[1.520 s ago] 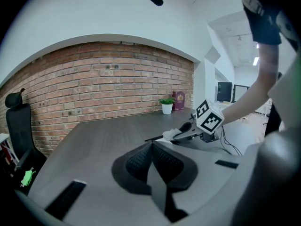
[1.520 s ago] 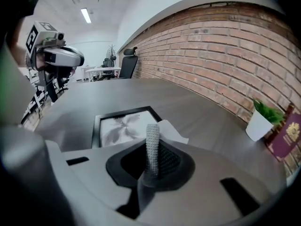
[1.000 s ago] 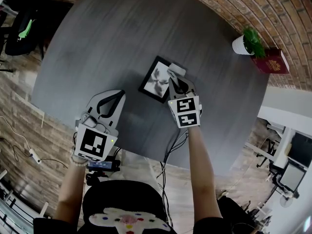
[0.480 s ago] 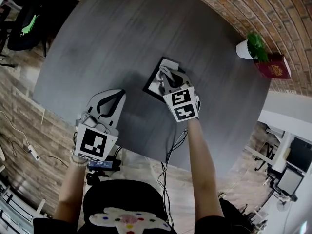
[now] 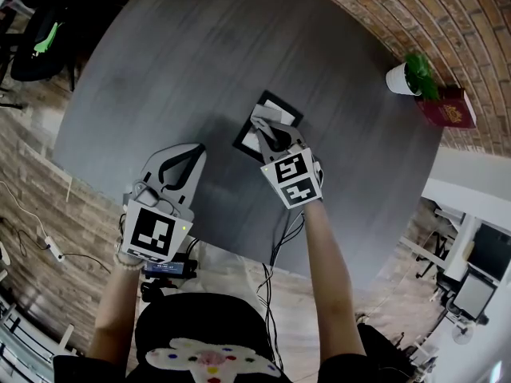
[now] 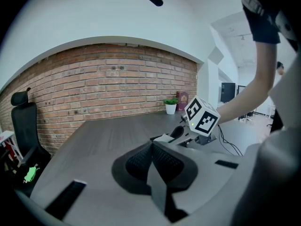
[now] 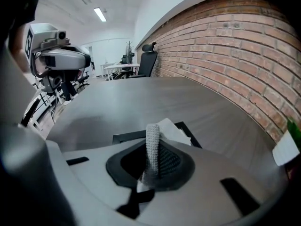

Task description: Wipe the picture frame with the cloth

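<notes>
The black picture frame (image 5: 282, 104) lies flat near the middle of the round grey table (image 5: 200, 54). My right gripper (image 5: 267, 128) is over the frame, shut on a pale cloth (image 5: 266, 117) that rests on the picture. In the right gripper view the cloth (image 7: 172, 129) sticks out past the shut jaws (image 7: 153, 126), and the frame's black edge (image 7: 126, 136) shows to either side. My left gripper (image 5: 188, 156) hovers near the table's front edge, left of the frame, shut with nothing in it. The left gripper view shows its jaws closed (image 6: 151, 144), with the right gripper's marker cube (image 6: 202, 117) beyond.
A small potted plant (image 5: 406, 73) and a red book (image 5: 447, 107) stand at the table's far right edge, by the brick wall. A black office chair (image 5: 36, 46) is off the table's left side. Cables run along the floor (image 5: 48, 250).
My right gripper has slid to the left across the frame with the cloth in it. The left gripper has stayed where it was.
</notes>
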Demonstrator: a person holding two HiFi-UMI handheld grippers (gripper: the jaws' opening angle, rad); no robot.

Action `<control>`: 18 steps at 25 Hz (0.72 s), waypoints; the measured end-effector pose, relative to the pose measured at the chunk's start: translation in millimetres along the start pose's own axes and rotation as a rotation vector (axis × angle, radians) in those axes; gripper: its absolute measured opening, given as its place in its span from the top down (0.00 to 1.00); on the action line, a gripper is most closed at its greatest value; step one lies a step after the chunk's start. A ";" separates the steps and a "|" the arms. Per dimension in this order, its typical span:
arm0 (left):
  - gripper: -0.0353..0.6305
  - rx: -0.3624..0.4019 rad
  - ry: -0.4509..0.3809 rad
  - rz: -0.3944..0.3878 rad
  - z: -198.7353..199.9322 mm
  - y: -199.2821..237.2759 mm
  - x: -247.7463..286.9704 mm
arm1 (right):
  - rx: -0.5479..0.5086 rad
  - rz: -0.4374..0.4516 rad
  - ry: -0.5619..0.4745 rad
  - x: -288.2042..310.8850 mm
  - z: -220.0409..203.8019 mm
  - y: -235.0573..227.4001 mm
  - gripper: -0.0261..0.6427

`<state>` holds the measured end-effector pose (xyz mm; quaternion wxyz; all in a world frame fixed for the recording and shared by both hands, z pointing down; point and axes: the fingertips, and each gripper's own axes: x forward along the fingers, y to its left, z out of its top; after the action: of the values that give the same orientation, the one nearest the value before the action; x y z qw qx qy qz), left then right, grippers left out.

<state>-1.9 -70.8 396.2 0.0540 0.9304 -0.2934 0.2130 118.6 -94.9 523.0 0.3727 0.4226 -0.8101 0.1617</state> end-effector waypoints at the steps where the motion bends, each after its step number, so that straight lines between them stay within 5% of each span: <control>1: 0.93 -0.005 0.000 0.000 -0.7 -0.2 -0.1 | -0.005 0.009 0.000 -0.8 -0.5 3.9 0.92; 18: 0.93 0.016 -0.005 -0.011 2.3 -0.7 1.5 | -0.073 0.143 0.041 -18.7 -21.5 46.3 0.92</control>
<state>0.5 -71.5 394.8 0.0471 0.9328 -0.2870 0.2129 98.3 -44.6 526.0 0.3920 0.3464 -0.8357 0.1672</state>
